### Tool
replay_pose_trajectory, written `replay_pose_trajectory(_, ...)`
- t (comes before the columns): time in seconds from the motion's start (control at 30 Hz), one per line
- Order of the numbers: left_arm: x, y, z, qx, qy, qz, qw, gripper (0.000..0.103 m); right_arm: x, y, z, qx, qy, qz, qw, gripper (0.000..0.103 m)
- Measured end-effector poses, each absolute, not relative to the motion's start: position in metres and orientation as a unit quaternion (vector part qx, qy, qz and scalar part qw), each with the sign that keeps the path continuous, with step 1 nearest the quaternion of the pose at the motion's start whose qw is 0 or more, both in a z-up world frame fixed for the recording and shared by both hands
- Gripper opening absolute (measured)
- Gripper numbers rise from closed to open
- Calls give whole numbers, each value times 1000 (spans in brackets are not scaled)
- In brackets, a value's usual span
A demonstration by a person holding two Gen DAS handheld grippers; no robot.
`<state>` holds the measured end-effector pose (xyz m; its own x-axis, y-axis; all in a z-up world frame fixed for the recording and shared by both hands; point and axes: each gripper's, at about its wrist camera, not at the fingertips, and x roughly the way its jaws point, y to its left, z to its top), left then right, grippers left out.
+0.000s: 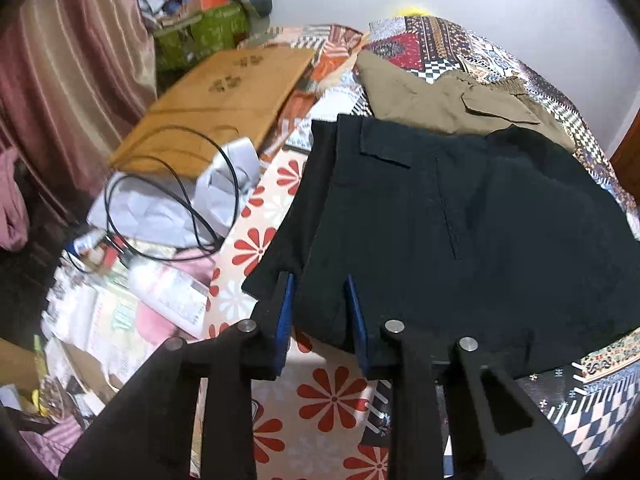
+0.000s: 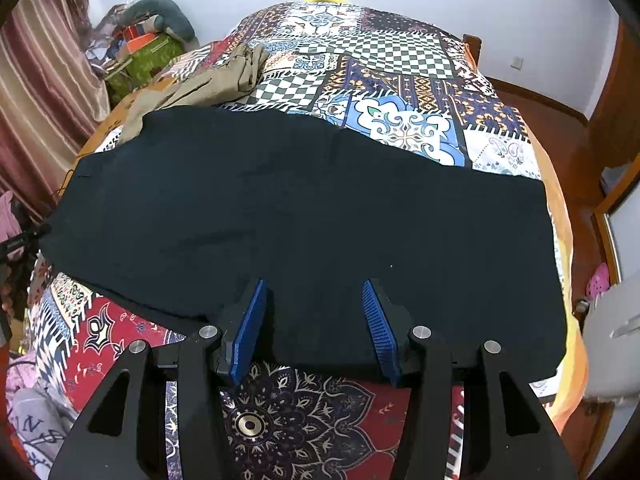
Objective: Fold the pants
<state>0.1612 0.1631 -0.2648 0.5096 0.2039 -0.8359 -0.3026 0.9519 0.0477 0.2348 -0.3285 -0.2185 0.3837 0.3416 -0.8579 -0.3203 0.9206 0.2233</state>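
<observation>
Working over the bed, I hold my left gripper (image 1: 320, 280) at the near left edge of the black pants (image 1: 460, 232), jaws parted with a fold of cloth between the blue pads, not pinched. My right gripper (image 2: 314, 286) hangs above the near hem, jaws apart and empty. The pants lie flat across the patterned bedspread (image 2: 400, 80). Khaki pants (image 1: 440, 100) lie just beyond, partly under them.

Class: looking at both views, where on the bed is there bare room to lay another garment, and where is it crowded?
Free: the quilt beyond the black pants, right of the khaki pants. Crowded: the bedside with cardboard, cable and papers.
</observation>
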Motion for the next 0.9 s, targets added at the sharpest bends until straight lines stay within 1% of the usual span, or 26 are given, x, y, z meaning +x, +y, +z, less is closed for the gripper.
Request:
replay_pose_trajectory(0.03, 161, 161, -264, -47, 470, 149, 869, 24, 235, -330, -218, 13, 519, 198, 832, 49)
replay_pose_trajectory(0.23, 165, 169, -262, -34, 464, 170, 869, 23, 235, -337, -221, 33, 521, 198, 829, 50)
replay_pose_trajectory(0.33, 168, 176, -272, -20, 468, 179, 865, 23, 234, -337, -222, 39, 520, 197, 830, 51)
replay_pose_trajectory(0.43, 169, 175, -282, -15, 479, 173, 860, 23, 234, -338, -223, 45, 519, 192, 832, 54)
replay_pose_trajectory(0.53, 166, 168, -274, 9, 473, 173, 864, 25, 234, -341, -222, 48, 520, 189, 831, 54)
replay_pose_trajectory(0.63, 163, 164, -259, 9, 472, 172, 864, 26, 233, -348, -217, 44, 517, 177, 836, 54)
replay_pose_trajectory(0.67, 163, 163, -254, 6, 471, 170, 866, 27, 232, -351, -215, 43, 513, 171, 840, 54)
replay_pose_trajectory(0.73, 162, 158, -239, -5, 462, 155, 873, 38, 229, -364, -209, 51, 502, 155, 849, 54)
replay_pose_trajectory(0.77, 163, 155, -233, -8, 454, 152, 878, 47, 227, -374, -207, 59, 496, 145, 854, 54)
replay_pose_trajectory(0.8, 163, 150, -226, -7, 445, 148, 883, 52, 226, -381, -205, 65, 493, 137, 857, 54)
replay_pose_trajectory(0.9, 170, 132, -212, -1, 430, 129, 894, 56, 223, -409, -202, 74, 482, 98, 867, 54)
